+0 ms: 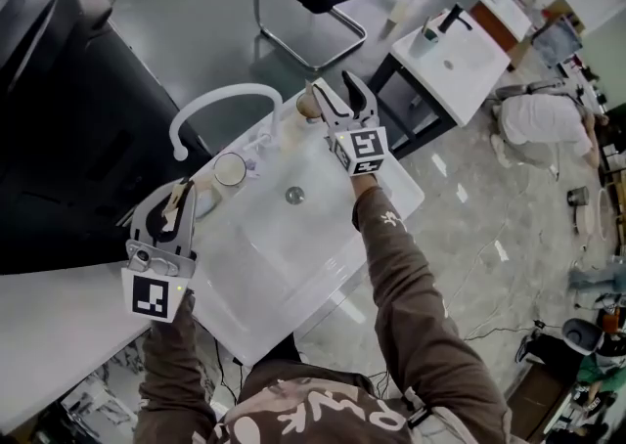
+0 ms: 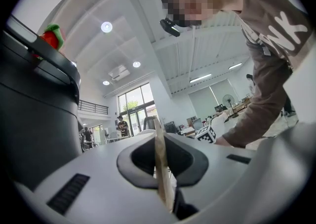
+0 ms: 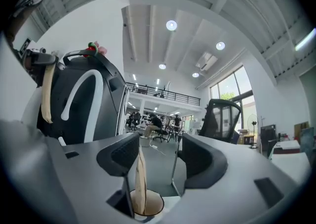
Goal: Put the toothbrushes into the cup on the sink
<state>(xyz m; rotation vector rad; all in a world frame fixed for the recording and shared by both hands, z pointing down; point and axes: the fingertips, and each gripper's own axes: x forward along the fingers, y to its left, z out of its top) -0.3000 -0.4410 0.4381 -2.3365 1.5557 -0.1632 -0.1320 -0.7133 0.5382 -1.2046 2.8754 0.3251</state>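
Head view takes in the white sink (image 1: 328,251), with its arched faucet (image 1: 210,98) at the far left. The left gripper (image 1: 172,196) hovers over the sink's near left edge, jaws closed on a tan toothbrush (image 2: 160,161) that stands upright between them. The right gripper (image 1: 335,86) is at the sink's far edge, jaws wide apart above a tan cup (image 3: 148,204). A second toothbrush (image 3: 140,176) stands in that cup, close by one jaw. A pale cup (image 1: 230,169) stands near the faucet's base.
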